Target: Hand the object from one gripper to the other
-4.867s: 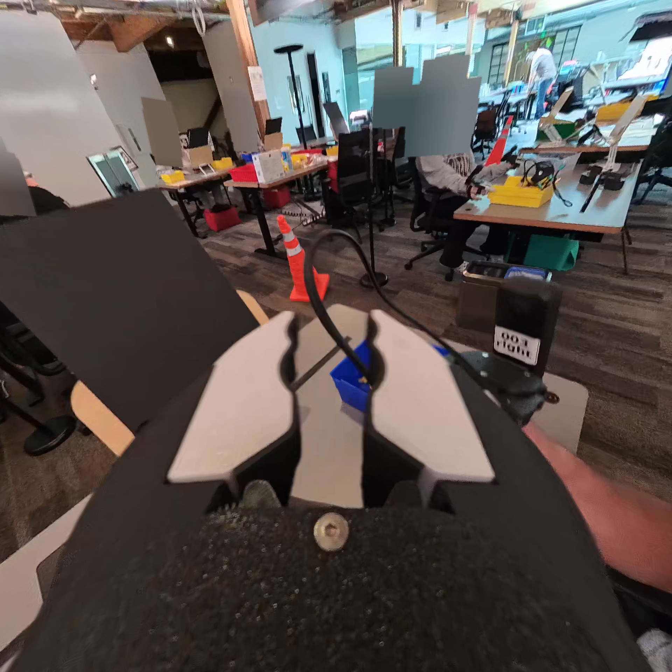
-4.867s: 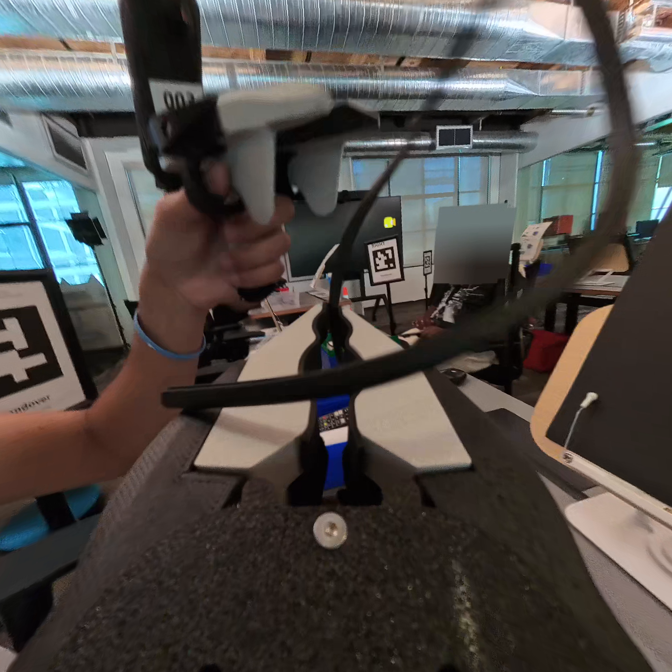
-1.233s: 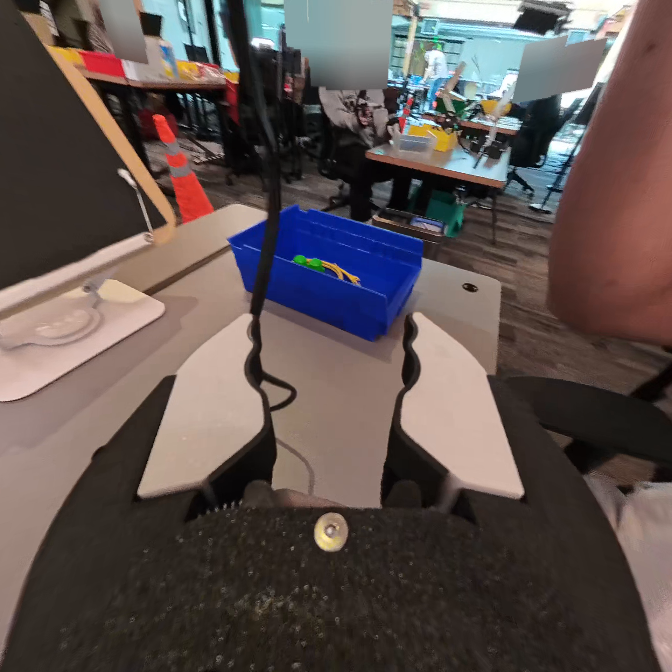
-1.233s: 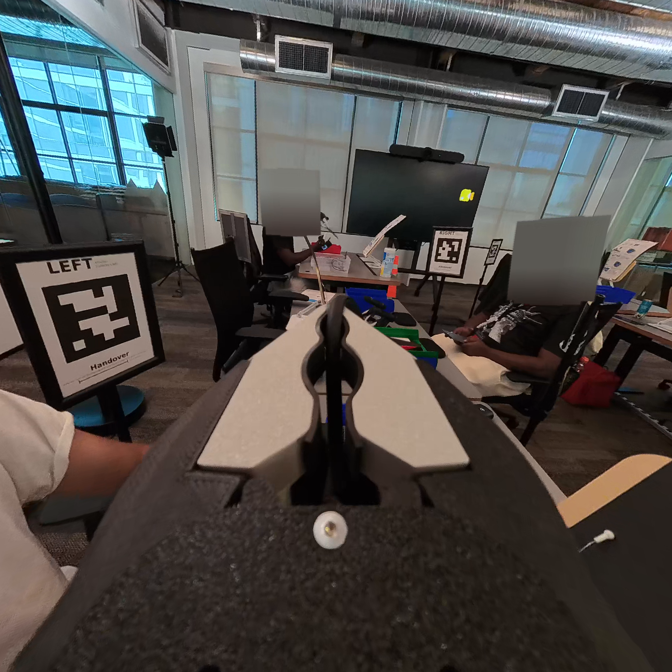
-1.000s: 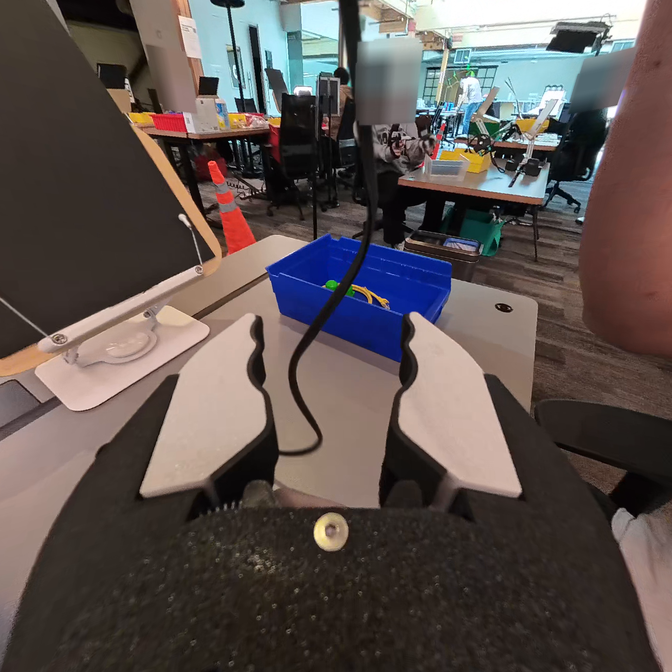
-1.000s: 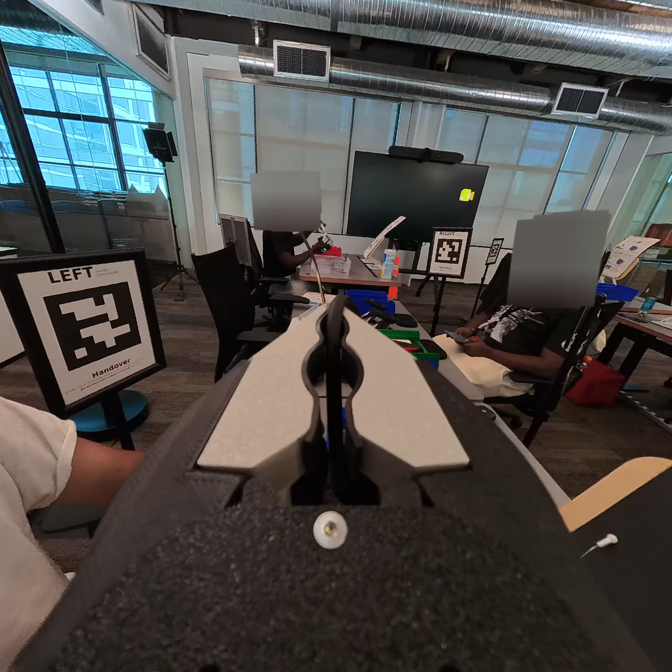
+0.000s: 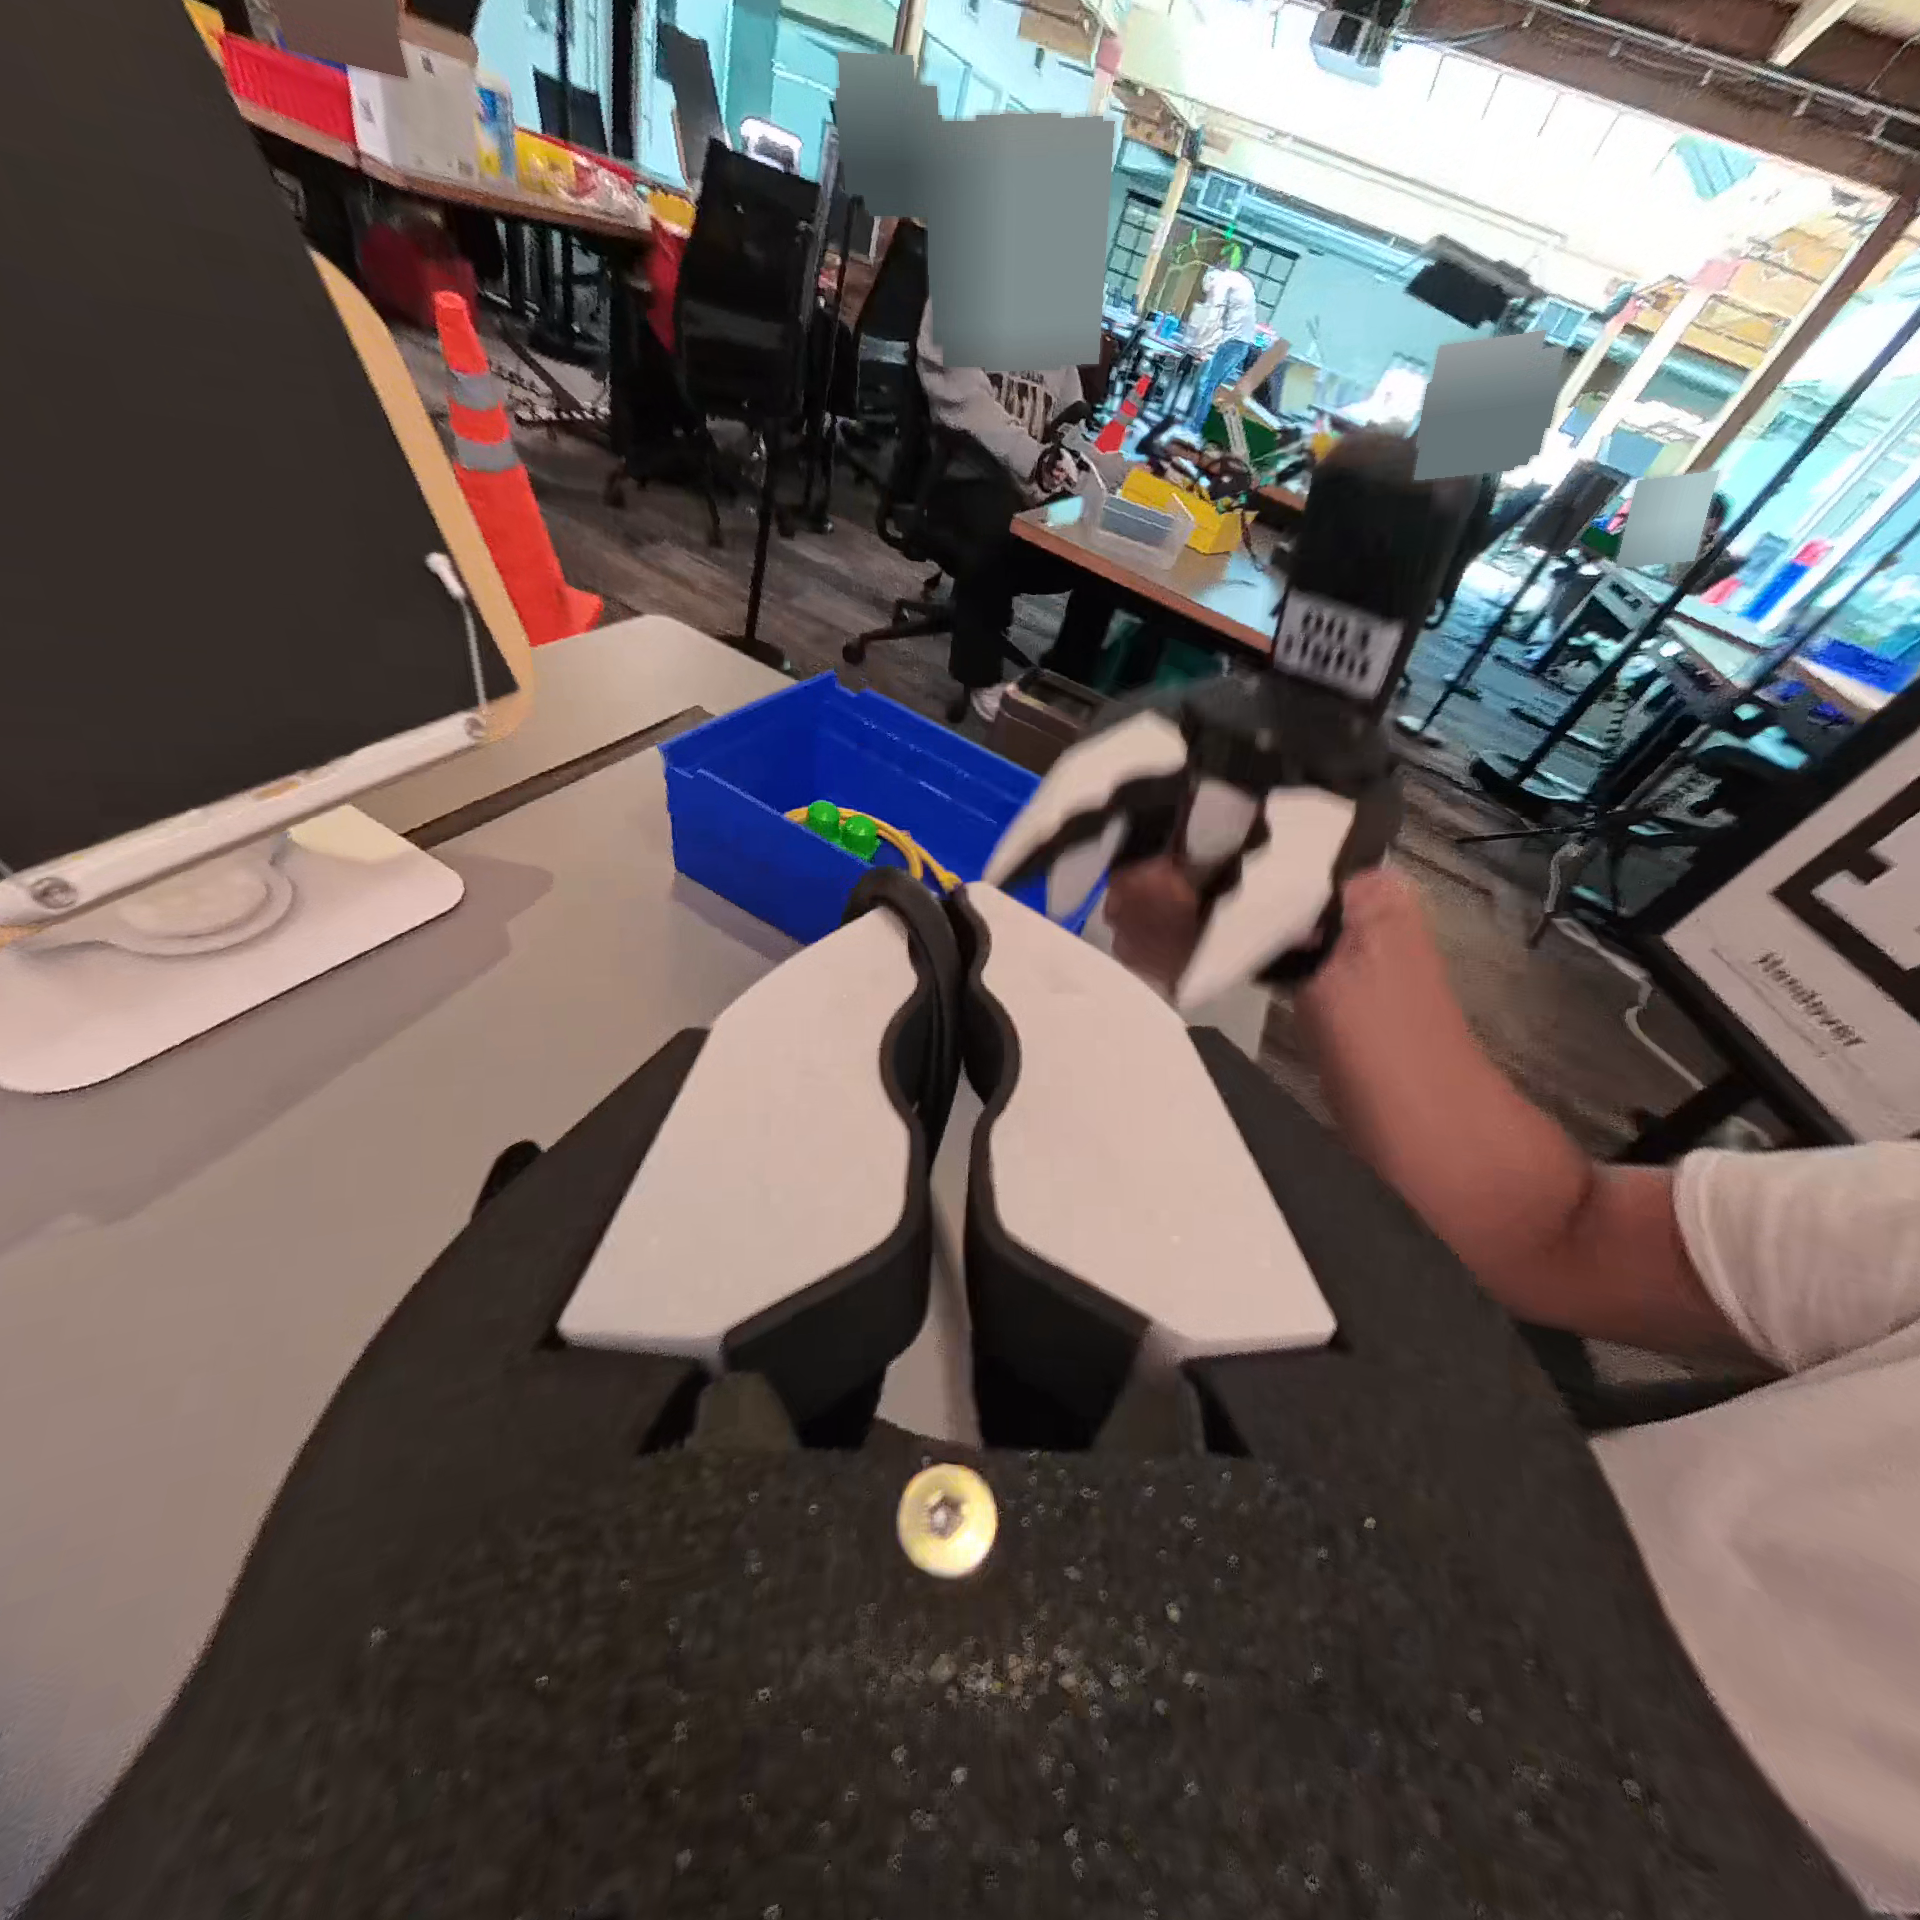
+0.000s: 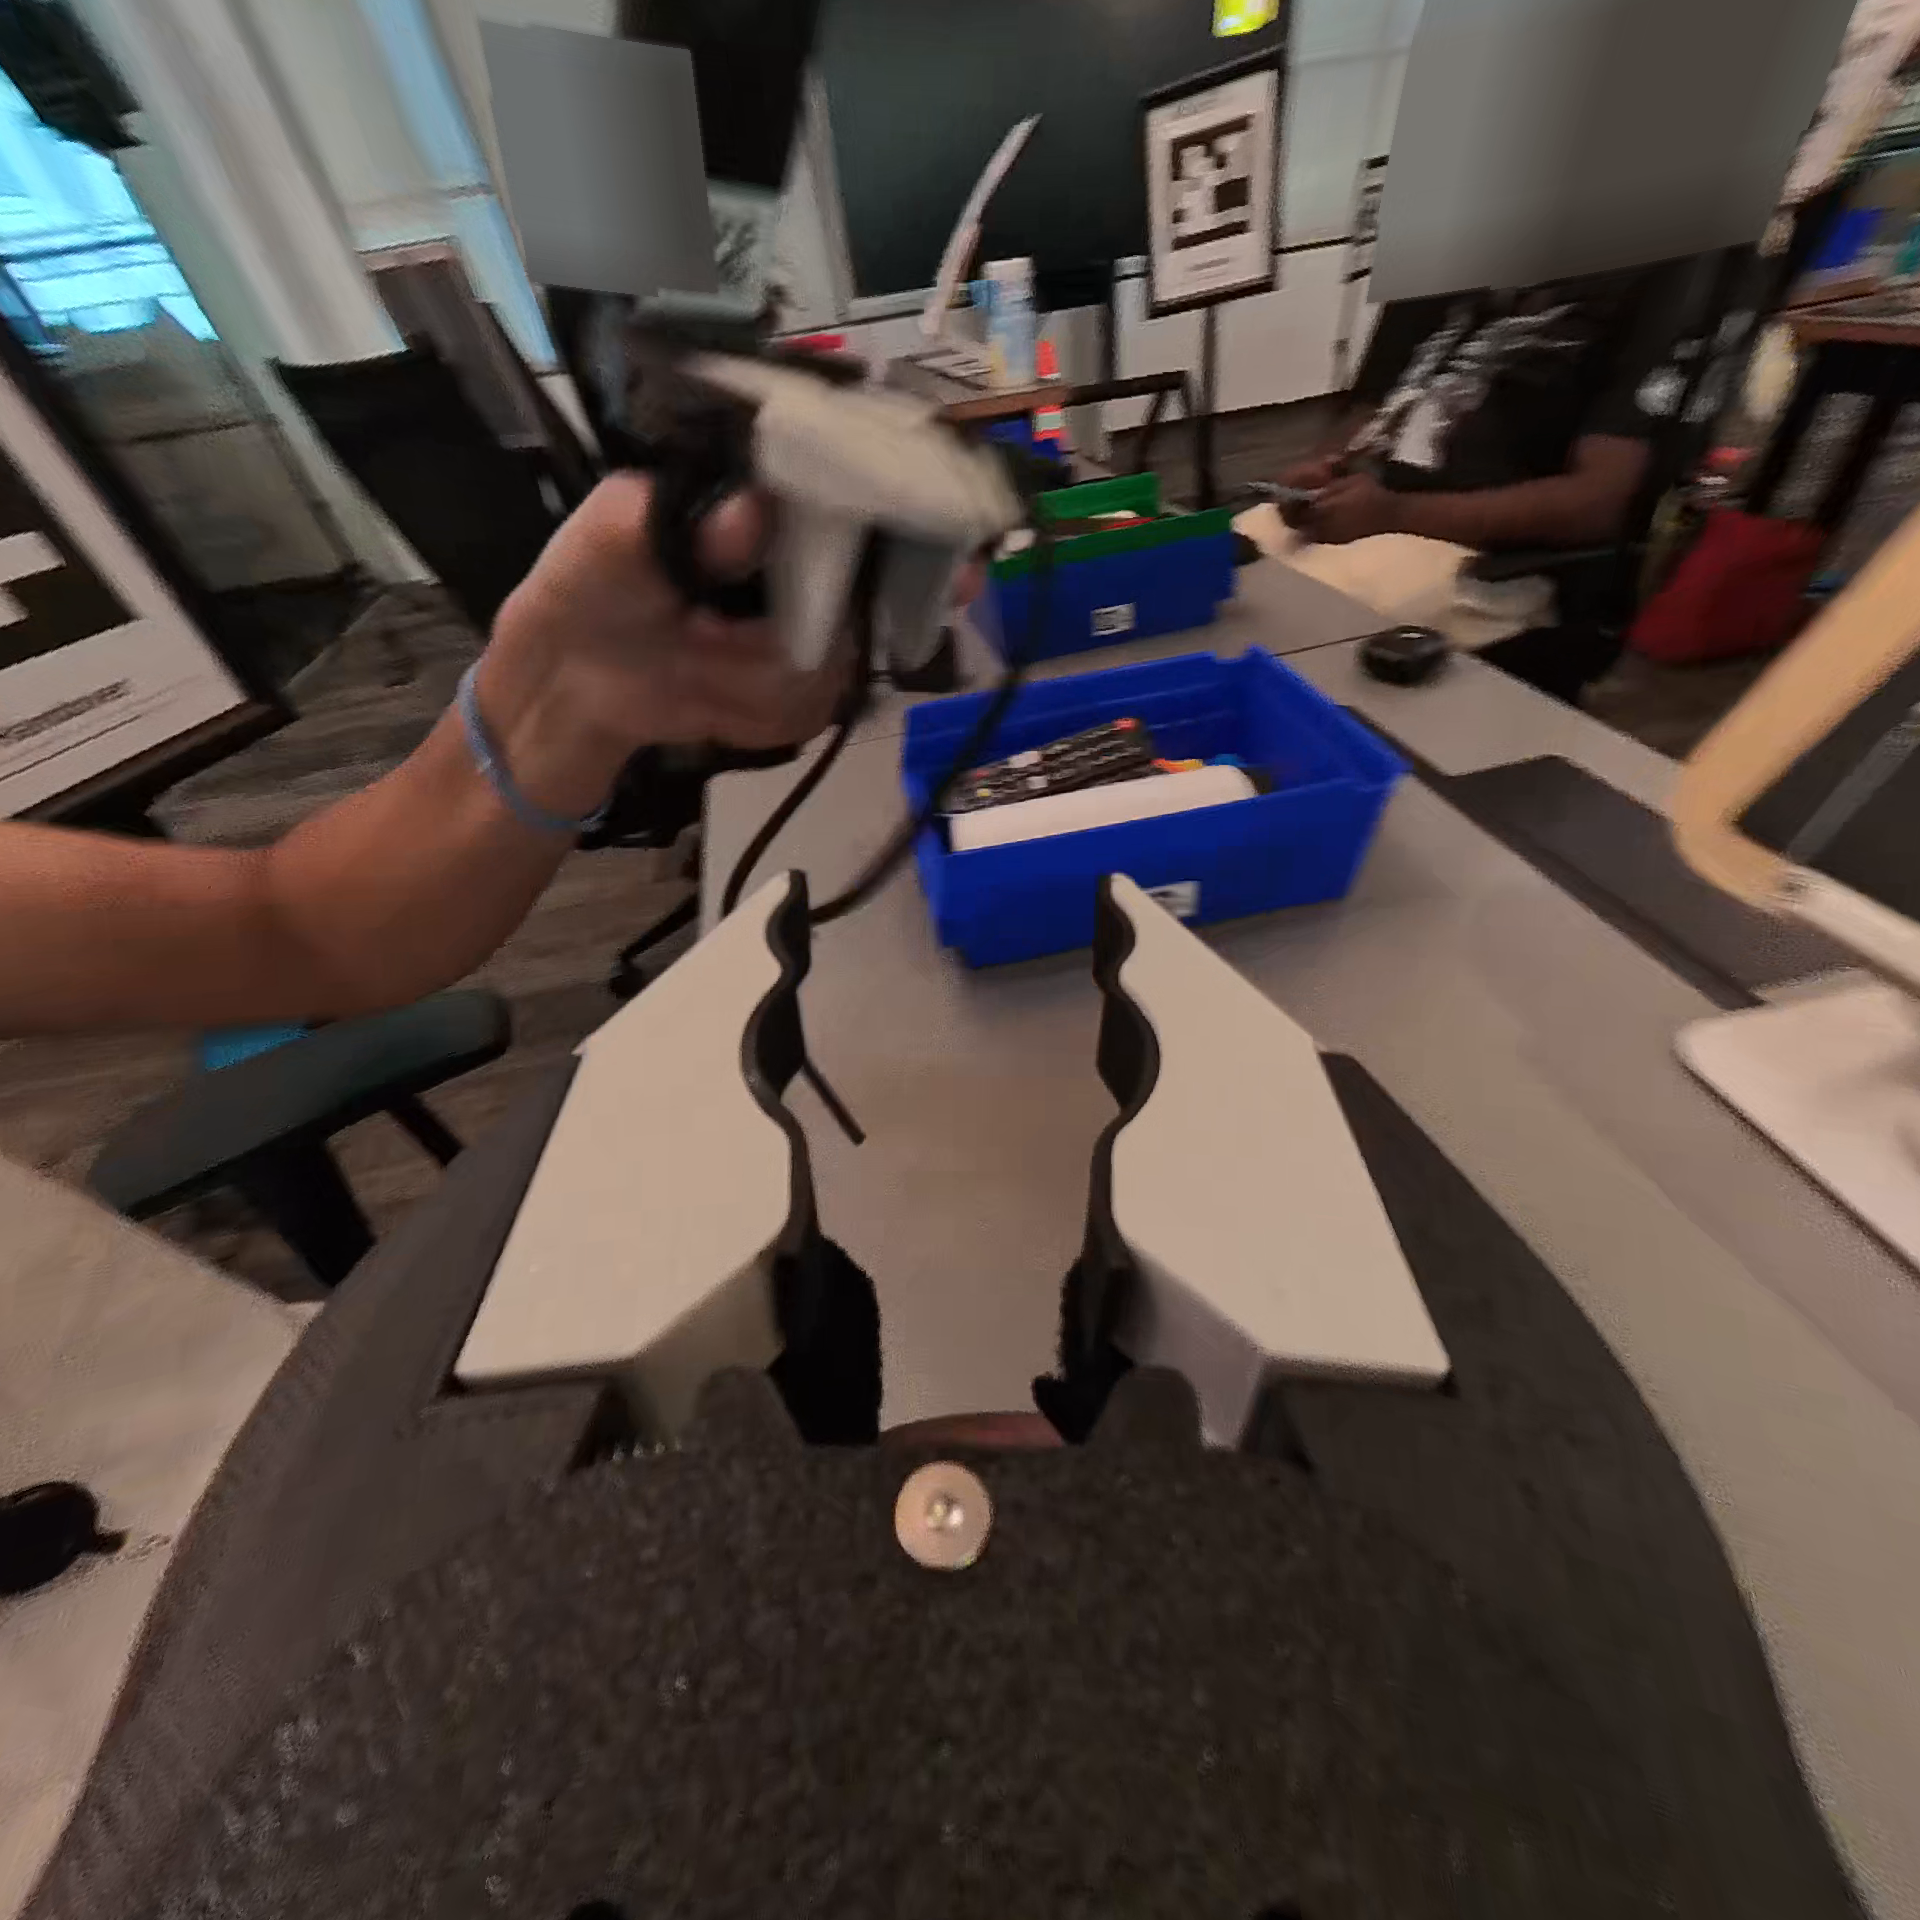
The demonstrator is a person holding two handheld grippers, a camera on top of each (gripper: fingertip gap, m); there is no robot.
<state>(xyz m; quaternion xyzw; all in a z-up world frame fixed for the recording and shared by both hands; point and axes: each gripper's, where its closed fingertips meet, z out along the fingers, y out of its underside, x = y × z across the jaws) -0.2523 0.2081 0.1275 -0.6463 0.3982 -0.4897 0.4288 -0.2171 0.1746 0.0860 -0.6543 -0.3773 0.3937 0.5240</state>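
A thin black cable (image 7: pixel 932 971) is clamped between the fingertips of my left gripper (image 7: pixel 940 935), which is shut on it above the grey table (image 7: pixel 499 1060). My right gripper (image 8: pixel 951 914) is open and empty. In the right wrist view the left gripper (image 8: pixel 997 514), held by a hand, is up at the left. The cable (image 8: pixel 904 847) hangs from it to the table and passes the right gripper's left finger (image 8: pixel 665 1132). In the left wrist view the open right gripper (image 7: pixel 1086 935) is just right of my fingertips.
A blue bin (image 7: pixel 748 790) with a green and yellow item stands ahead of the left gripper. Another blue bin (image 8: pixel 1143 883) holds a remote and a white object. A screen on a white stand (image 7: pixel 208 914) is at the left, and shows at the right in the right wrist view (image 8: pixel 1818 1091). A person's arm (image 7: pixel 1455 1122) crosses on the right. There is about 7 centimetres between the tips of the two grippers.
The cable has passed from the right gripper to the left: the right gripper was shut on it and is now open, the left was open and is now shut on it. Both views tilted down.
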